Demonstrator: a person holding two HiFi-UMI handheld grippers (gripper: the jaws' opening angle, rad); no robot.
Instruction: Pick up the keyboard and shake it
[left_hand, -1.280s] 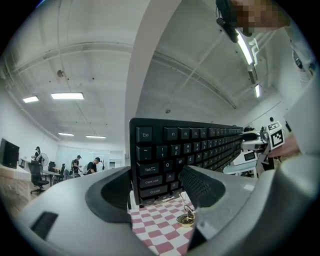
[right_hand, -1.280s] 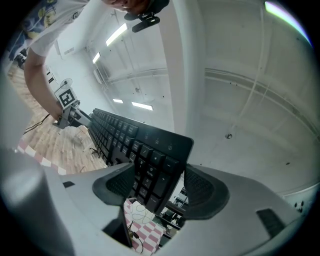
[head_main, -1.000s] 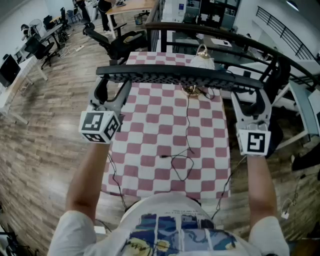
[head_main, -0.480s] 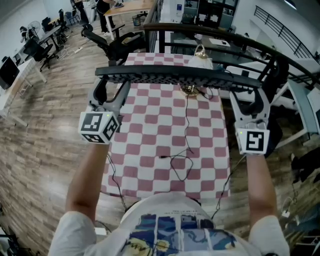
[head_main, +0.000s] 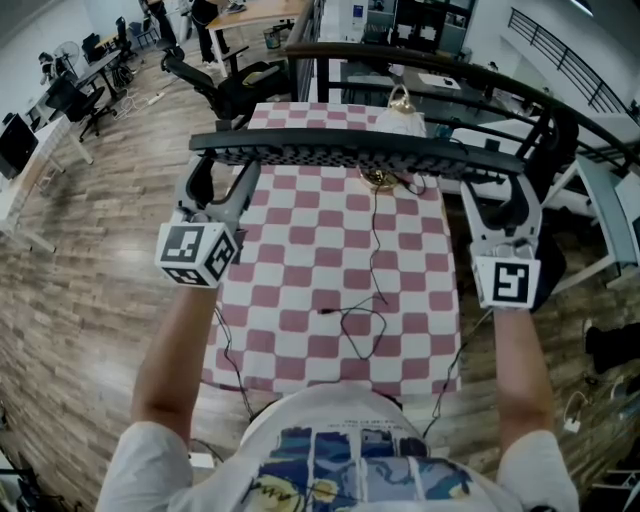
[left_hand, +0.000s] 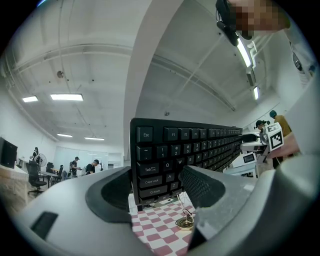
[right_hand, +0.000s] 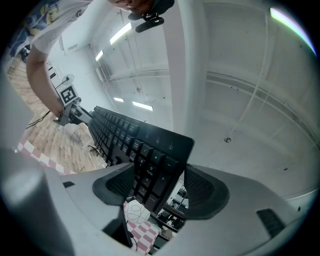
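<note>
Head view shows the black keyboard (head_main: 360, 152) held up in the air over the checkered table (head_main: 300, 270), left gripper (head_main: 225, 175) and right gripper (head_main: 498, 198) each clamped on an end, so I think the lifting is done and shaking without dropping comes next.

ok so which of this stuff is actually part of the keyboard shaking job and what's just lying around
In the job:
keyboard, held off the table
left hand-held gripper and right hand-held gripper, each clamped on one end

Just lying about:
checkered tablecloth
small gold round object
black cable on the cloth, source unclear
office chairs
</note>
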